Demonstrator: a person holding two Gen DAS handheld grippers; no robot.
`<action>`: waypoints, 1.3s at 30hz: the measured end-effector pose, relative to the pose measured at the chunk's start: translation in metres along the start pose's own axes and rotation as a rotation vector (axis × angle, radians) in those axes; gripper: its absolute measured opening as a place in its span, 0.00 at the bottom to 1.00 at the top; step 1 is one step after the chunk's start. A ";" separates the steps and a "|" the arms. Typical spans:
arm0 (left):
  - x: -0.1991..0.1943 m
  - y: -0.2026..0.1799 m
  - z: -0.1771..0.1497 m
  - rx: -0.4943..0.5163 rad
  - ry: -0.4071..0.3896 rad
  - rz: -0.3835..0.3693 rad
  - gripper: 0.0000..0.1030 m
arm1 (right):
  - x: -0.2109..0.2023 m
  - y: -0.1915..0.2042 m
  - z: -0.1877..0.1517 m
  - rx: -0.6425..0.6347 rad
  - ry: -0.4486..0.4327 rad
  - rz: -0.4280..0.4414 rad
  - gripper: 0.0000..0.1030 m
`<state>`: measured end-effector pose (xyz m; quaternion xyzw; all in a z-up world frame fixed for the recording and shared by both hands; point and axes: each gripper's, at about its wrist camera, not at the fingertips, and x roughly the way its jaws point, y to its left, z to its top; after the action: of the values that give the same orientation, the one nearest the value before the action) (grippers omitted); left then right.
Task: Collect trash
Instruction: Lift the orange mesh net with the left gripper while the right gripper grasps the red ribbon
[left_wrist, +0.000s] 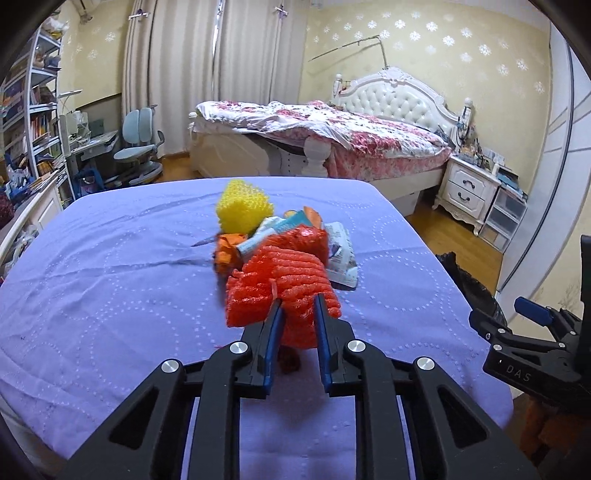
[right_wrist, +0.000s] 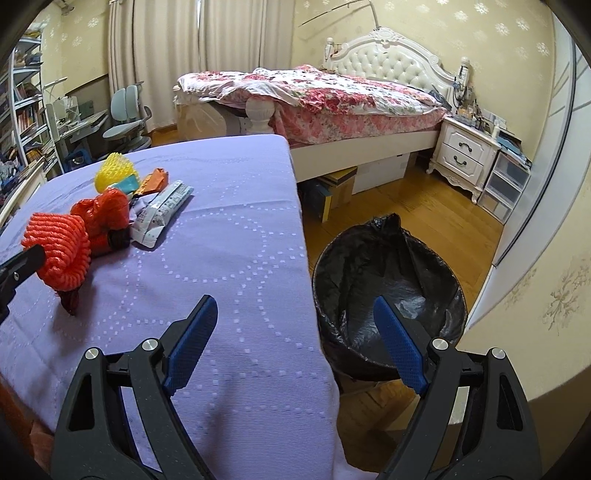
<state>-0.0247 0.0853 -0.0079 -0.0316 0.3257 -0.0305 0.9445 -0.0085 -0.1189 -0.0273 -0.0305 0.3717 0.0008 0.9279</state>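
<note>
The table (right_wrist: 229, 236), under a lilac cloth, served as my landmark. The bin (right_wrist: 388, 288), lined with a black bag and seemingly empty, stood on the floor just off the table's right edge, below cloth level.

The trash pile sat near the middle of the table, toward its far side. Nearest me lay the red net (left_wrist: 284, 280), a ribbed foam fruit sleeve, bunched and soft. Behind it were a second red net (right_wrist: 105, 212), a yellow net (left_wrist: 243, 206), a white printed wrapper (right_wrist: 162, 214) lying long-ways toward the table's right edge, and orange and teal scraps (right_wrist: 147, 182).

The left gripper (left_wrist: 297, 314) was over the near middle of the table with its jaws pressed in on the near end of the red net; the foam bulged out past both blue pads. From the right wrist view, the gripped portion appeared raised off the cloth while a dark tail hung down to it. I judged the pinch adequate for so light an item, though the foam could slip if squeezed only at its edge.

The right gripper (right_wrist: 295, 343) hovered over the table's right edge, jaws spread wide and empty, one pad over cloth and one over the bin.

The governing relation: the bin lay to the right of the held net, across the table's right edge. I judged that the left hand must carry the net rightward past that edge before release. The right hand was nearer the bin but held nothing.
</note>
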 end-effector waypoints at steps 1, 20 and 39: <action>-0.002 0.004 0.000 -0.007 -0.005 0.005 0.18 | 0.000 0.003 0.000 -0.006 0.000 0.002 0.82; -0.009 0.073 -0.011 -0.116 -0.009 0.110 0.17 | -0.003 0.073 0.010 -0.122 0.011 0.137 0.82; -0.015 0.126 -0.029 -0.195 -0.007 0.163 0.17 | 0.016 0.171 0.018 -0.242 0.083 0.329 0.47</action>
<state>-0.0497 0.2111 -0.0315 -0.0966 0.3251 0.0784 0.9374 0.0115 0.0525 -0.0344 -0.0806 0.4068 0.1957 0.8887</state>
